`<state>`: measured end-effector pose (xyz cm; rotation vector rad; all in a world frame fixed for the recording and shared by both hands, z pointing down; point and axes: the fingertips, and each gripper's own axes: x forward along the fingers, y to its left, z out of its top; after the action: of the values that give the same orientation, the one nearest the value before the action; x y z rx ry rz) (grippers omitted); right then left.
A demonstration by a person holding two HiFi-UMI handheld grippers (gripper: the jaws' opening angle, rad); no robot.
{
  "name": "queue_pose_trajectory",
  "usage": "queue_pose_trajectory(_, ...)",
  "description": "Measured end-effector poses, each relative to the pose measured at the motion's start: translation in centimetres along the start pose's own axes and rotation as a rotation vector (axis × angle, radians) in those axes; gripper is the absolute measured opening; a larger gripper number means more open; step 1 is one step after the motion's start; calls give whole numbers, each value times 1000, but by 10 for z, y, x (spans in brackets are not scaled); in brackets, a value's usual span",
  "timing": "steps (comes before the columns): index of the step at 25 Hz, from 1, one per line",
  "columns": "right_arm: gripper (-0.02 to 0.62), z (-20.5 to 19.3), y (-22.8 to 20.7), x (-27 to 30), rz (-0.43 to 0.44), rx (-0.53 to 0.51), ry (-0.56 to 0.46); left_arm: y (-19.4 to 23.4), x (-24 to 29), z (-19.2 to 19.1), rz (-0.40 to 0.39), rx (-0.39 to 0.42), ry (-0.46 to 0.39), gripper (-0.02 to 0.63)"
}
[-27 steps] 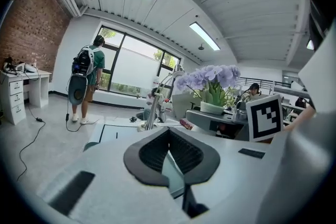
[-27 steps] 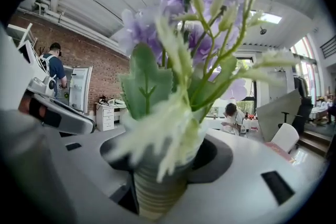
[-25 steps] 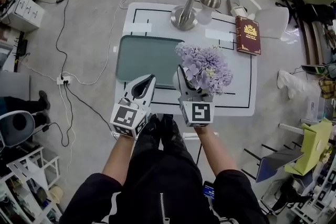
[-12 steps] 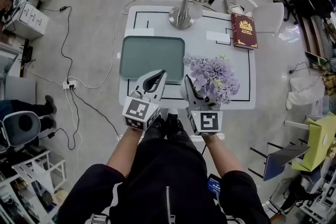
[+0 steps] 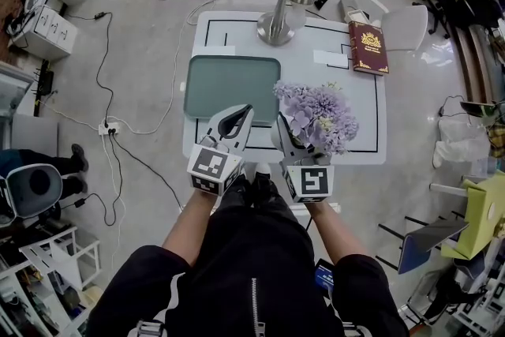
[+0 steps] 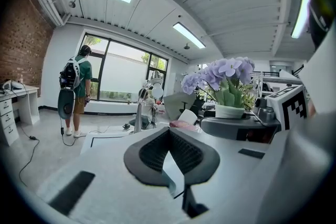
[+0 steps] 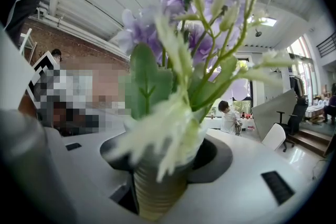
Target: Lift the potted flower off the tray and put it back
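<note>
1. Head view: the person's forearms are reaching out past the near edge of the bench (image 5: 359,140). Each hand is carrying a gripper with its marker cube nearest the camera.
2. The left gripper (image 5: 234,116) is hovering over the near strip of the bench, just short of the tray. Its jaws are resting together at the tips and are holding nothing, as the left gripper view shows.
3. The right gripper (image 5: 288,136) is pointing away from the person beside the left one. Its jaws are clamping the pale ribbed pot of the potted flower (image 5: 317,113). In the right gripper view that pot is filling the gap between the jaws, with green leaves and lilac blossoms rising upright above it.
4. The potted flower is sitting off the tray, just right of the tray's near right corner, over the white bench. Whether the pot's base is touching the bench cannot be told.
5. The tray (image 5: 229,83), grey-green with rounded corners, is lying flat on the left half of the bench, beyond the left gripper.
6. Farther back, a metal lamp (image 5: 278,21) is standing at the far edge. A dark red book (image 5: 368,48) is lying near the far right corner, well apart from the tray.
7. Beyond the bench, a power strip (image 5: 108,128) is lying on the grey floor (image 5: 142,28). A person with a backpack (image 6: 76,81) is standing by the window.
</note>
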<state>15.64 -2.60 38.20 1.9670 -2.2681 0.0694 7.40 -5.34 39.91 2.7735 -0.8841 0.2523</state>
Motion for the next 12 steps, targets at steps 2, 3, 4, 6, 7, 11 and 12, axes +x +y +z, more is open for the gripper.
queue_pose_trajectory(2, 238, 0, 1, 0, 3, 0, 0, 1, 0, 0, 3, 7, -4, 5)
queue_pose_trajectory(3, 238, 1, 2, 1, 6, 0, 0, 1, 1, 0, 4, 15, -6, 5)
queue_pose_trajectory(4, 238, 1, 3, 1, 10, -4, 2, 1, 1, 0, 5, 21, -4, 5)
queue_pose_trajectory(6, 238, 0, 3, 0, 19, -21, 11, -1, 1, 0, 1, 20, 5, 3)
queue_pose_trajectory(7, 238, 0, 3, 0, 21, -24, 11, -2, 1, 1, -4, 14, -1, 3)
queue_pose_trajectory(11, 238, 4, 4, 2, 19, -6, -2, 3, -2, 0, 15, 6, -9, 5)
queue_pose_trajectory(12, 238, 3, 4, 3, 20, -7, -2, 6, -2, -1, 23, 3, -5, 5)
